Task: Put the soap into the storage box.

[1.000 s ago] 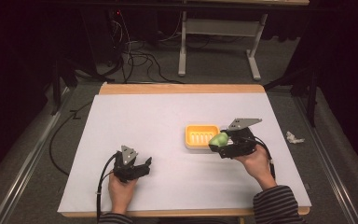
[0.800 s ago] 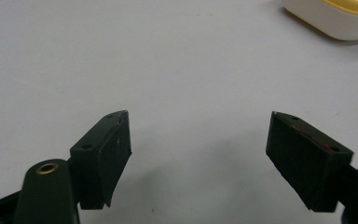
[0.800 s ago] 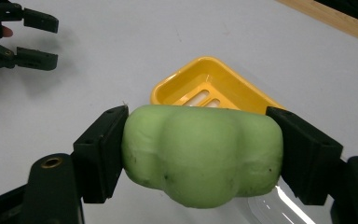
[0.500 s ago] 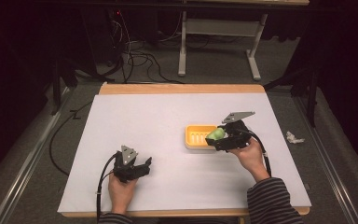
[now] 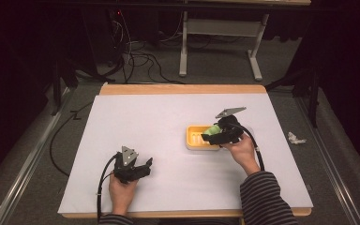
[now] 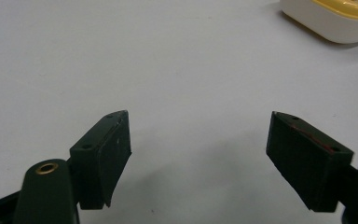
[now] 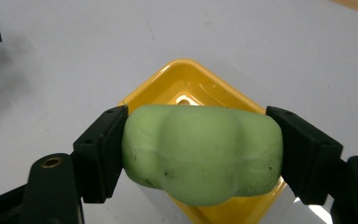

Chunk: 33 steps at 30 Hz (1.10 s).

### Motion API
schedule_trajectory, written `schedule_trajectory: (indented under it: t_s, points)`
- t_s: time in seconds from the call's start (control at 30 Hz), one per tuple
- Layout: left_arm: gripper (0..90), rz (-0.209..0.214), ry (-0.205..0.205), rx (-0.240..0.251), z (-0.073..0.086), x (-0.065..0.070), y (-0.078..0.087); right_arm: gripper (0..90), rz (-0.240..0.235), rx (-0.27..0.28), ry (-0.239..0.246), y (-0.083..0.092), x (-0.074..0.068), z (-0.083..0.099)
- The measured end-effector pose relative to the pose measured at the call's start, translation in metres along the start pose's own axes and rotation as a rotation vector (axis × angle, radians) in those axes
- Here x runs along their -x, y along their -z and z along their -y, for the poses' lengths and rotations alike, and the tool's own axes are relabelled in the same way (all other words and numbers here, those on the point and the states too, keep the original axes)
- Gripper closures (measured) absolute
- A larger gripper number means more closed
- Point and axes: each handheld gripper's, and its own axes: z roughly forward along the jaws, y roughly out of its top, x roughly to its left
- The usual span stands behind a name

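Two claws are in our hands over the white table (image 5: pixel 168 112). At lower left of the high view our left claw (image 5: pixel 146 164) sits low over the bare surface, jaws wide apart with nothing between them. Right of centre, our right claw (image 5: pixel 208 135) is clamped on a green lumpy object (image 7: pixel 200 156), held just above the yellow tray (image 5: pixel 193 138).
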Motion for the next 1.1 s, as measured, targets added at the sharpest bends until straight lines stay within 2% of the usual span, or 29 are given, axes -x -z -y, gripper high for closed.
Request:
schedule_trajectory:
  t_s: [0.13, 0.23, 0.53, 1.1]
  points:
    - [22.5, 0.0, 0.0, 0.0, 0.0, 0.0, 0.0, 25.4, 0.005, -0.017, -0.019, -0.008, 0.001, 0.0]
    - [22.5, 0.0, -0.001, -0.001, 0.0, 0.0, 0.0, 25.4, 0.007, -0.034, -0.016, -0.012, 0.001, 0.0]
    - [22.5, -0.001, -0.001, 0.0, 0.0, 0.0, 0.0, 25.3, 0.017, -0.048, -0.037, -0.024, 0.004, 0.001]
    - [22.6, -0.001, -0.002, -0.001, 0.0, 0.0, 0.0, 25.3, 0.034, -0.071, -0.025, -0.037, 0.004, 0.007]
